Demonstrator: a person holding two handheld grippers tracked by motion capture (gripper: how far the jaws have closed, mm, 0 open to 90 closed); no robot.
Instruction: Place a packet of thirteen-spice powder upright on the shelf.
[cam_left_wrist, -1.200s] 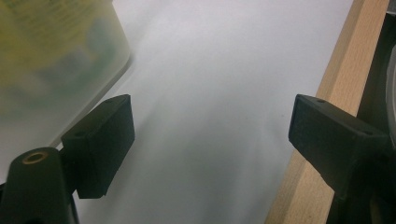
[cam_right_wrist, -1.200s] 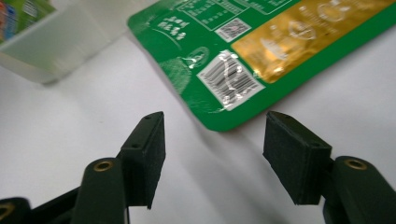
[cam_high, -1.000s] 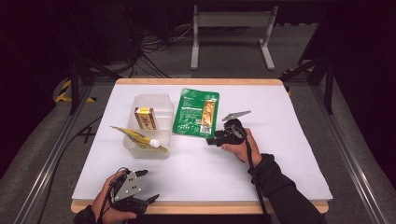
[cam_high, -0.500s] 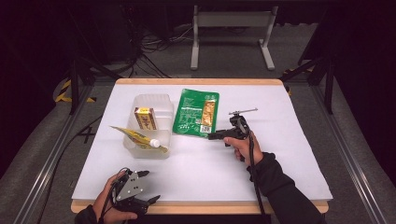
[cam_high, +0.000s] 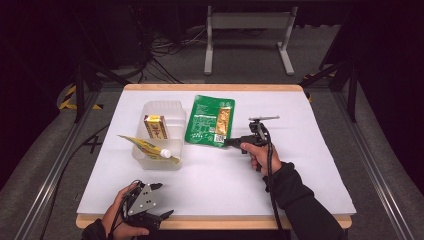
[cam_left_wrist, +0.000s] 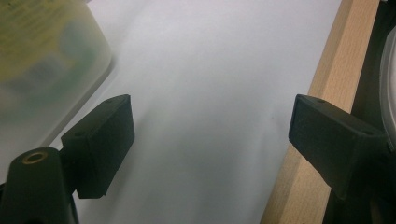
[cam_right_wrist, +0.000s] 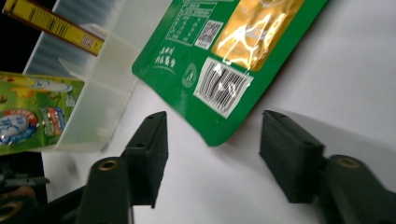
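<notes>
A green snack packet (cam_high: 210, 120) lies flat on the white table beside a clear plastic tub (cam_high: 161, 159). The tub holds a small yellow and red box (cam_high: 155, 126), and a yellow tube (cam_high: 145, 146) leans over its rim. My right gripper (cam_high: 229, 142) lies level, pointing left at the packet's near right corner. In the right gripper view its jaws stand open (cam_right_wrist: 212, 140), with the packet's barcode corner (cam_right_wrist: 219, 88) just ahead of them and untouched. My left gripper (cam_high: 164, 200) rests open at the table's front left edge, with nothing between the pads (cam_left_wrist: 210, 140).
The table's wooden front edge (cam_left_wrist: 322, 88) runs just by the left gripper. The blurred tub (cam_left_wrist: 46, 51) stands close ahead of it. Behind the table are a metal stand (cam_high: 247, 35) and cables on the floor.
The right hand has rolled its gripper upright, the grey plate now on top, and swung the jaws left toward the packet's corner. The left gripper has stayed put.
</notes>
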